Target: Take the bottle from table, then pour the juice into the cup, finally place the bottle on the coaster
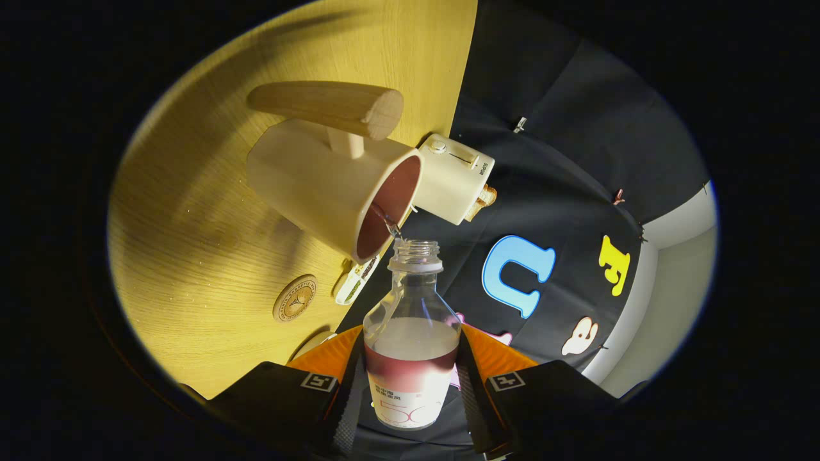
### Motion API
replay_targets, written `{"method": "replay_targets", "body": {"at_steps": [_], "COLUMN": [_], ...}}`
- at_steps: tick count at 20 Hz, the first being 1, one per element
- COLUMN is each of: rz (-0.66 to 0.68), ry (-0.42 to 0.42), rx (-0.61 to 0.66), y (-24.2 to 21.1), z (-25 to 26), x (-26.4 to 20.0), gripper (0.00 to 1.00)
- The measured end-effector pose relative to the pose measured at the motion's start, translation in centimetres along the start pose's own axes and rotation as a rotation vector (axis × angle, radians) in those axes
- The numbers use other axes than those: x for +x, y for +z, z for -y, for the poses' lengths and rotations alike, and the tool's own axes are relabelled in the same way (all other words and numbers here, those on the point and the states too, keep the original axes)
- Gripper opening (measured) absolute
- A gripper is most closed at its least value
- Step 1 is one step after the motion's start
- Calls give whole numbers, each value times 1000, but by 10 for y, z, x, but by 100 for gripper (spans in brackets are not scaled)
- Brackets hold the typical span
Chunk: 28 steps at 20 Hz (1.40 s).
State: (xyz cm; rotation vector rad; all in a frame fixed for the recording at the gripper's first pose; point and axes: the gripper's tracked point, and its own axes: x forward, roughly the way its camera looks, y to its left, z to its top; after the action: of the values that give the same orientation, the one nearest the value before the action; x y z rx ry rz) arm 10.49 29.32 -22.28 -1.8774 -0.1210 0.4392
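My gripper (410, 384) is shut on a clear, uncapped plastic bottle (413, 333) with a white label, one finger pressing on each side of its body. The whole view is rolled sideways, so the bottle is tilted over. Its open mouth (416, 246) sits right at the rim of a cream cup (327, 186) with a wooden handle. A thin stream of liquid (387, 223) runs from the mouth into the cup, whose inside looks reddish. A round wooden coaster (295, 298) lies on the wooden table (192, 211), beside the cup and nearer my fingers.
A cream toaster (455, 176) with bread in it stands just beyond the cup at the table's edge. A small white flat object (356, 279) lies between the coaster and the bottle. The booth's black cloth wall hangs behind the table.
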Motion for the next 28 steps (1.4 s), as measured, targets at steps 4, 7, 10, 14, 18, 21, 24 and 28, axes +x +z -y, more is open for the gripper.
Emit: {"method": "replay_targets", "body": {"at_steps": [4,7,10,14,18,21,24,28], "rz": [11,23,34,49,79,105,125,135], "ry": [-5,-16,-20,-26,-42,-63,-74,-66], "rx": [-19,-44,-76,-110,-160,-200,-231,-252], "y": [0,2,2,1,4,9,11,13], "z": [3,5,5,9,13,21,22,23], "x": [1,2,3,0,0,0,-1,0], "gripper": [70,70,70,70,70,70,70,70]}}
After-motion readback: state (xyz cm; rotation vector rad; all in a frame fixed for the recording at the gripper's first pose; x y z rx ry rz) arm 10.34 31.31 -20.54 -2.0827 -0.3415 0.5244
